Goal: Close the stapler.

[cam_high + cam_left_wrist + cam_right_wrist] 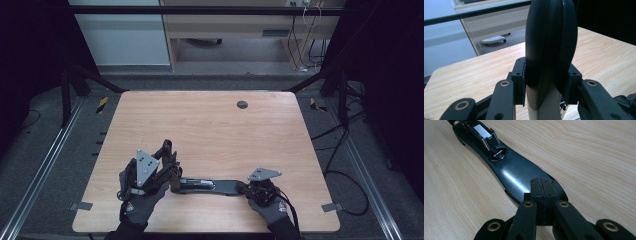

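Between left tongs — stapler arm

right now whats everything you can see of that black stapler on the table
The stapler is black, glossy and plastic-looking, and swung open. Its long flat base lies on the wooden table near the front edge, with a metal magazine rail and a shiny anvil plate showing. The rounded top arm stands up at the left end, clamped between the pads of the left gripper. The right gripper, jaws shut, presses on the base's right end.
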`<state>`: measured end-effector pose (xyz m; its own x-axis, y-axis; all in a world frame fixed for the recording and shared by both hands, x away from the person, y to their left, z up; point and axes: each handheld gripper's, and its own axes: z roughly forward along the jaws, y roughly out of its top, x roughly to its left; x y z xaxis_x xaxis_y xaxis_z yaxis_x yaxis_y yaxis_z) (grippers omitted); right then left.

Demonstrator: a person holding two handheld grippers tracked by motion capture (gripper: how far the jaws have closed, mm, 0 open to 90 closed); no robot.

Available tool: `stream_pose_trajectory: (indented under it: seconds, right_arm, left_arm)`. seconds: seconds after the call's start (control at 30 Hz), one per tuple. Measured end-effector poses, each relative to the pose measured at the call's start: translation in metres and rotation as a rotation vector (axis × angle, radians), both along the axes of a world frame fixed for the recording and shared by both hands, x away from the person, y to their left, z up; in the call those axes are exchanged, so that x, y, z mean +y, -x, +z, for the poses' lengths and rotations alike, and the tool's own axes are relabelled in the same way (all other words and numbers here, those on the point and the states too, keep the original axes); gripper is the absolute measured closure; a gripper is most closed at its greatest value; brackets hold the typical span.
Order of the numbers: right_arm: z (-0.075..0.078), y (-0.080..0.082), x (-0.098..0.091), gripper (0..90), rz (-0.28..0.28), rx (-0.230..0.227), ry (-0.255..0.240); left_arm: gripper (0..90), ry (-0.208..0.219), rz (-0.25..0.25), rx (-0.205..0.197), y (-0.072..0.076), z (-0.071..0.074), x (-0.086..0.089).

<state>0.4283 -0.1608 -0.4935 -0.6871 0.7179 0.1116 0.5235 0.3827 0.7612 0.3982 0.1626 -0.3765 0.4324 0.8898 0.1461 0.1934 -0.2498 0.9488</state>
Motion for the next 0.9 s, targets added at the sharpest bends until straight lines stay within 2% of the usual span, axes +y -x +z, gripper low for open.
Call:
stream_pose_trajectory:
  seconds: [0.3, 0.37, 0.4, 0.73, 0.9]
  right_arm:
    - [0.0, 0.0, 0.0, 90.0, -0.004, 0.005, -0.004]
    - [0.0, 0.0, 0.0, 90.0, -0.005, 0.005, -0.005]
    - [0.0, 0.0, 0.0, 90.0, -0.005, 0.005, -0.004]
    - [0.0, 0.001, 0.0, 90.0, -0.01, 0.008, -0.007]
    - [-0.001, 0.001, 0.0, 90.0, -0.011, 0.008, -0.014]
  left_arm:
    - [60.9, -0.08, -0.008, -0.04, 0.003, -0.002, -0.021]
    - [60.4, -0.103, -0.022, -0.061, 0.002, -0.003, -0.025]
    - [60.3, -0.107, -0.022, -0.052, 0.004, -0.004, -0.028]
    - [58.6, -0.206, -0.057, -0.088, 0.006, -0.011, -0.057]
    - [57.7, -0.231, -0.075, -0.095, 0.007, -0.014, -0.064]
